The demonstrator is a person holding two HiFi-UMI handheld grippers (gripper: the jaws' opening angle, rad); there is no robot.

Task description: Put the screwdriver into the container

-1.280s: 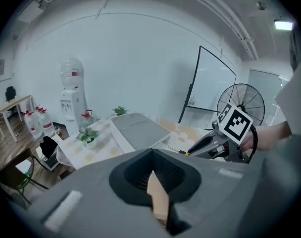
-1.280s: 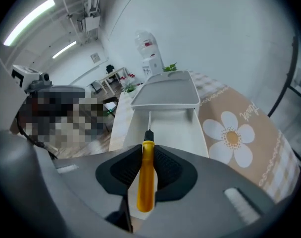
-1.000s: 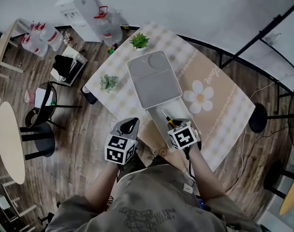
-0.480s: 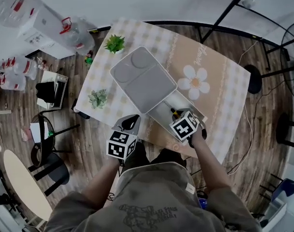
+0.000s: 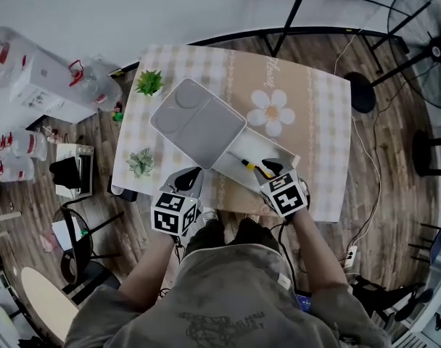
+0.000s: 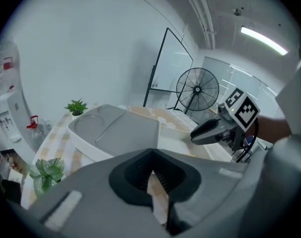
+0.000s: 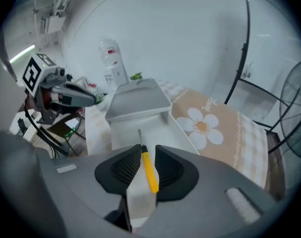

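The screwdriver point(image 5: 248, 166) with its yellow handle point(image 7: 149, 170) lies in the open part of the white container point(image 5: 277, 154), whose grey lid point(image 5: 199, 122) is slid toward the far left. My right gripper point(image 5: 270, 170) hovers just above the near end of the container point(image 7: 163, 133). Its jaws have just been opening; the screwdriver shows between them with a gap on each side, untouched by the pads. My left gripper point(image 5: 191, 179) hangs at the table's near edge, left of the container, its jaws closed together on nothing point(image 6: 151, 157).
Two small green plants point(image 5: 149, 83) point(image 5: 141, 162) stand on the left of the checked tablecloth point(image 5: 318, 129). A standing fan point(image 5: 429, 27) is at the far right, and water bottles point(image 5: 90, 78) and boxes sit on the floor at the left.
My right gripper has lifted off the container and its jaws have parted, leaving the screwdriver lying inside. The left gripper shifted slightly along the table edge. The head view has swung.
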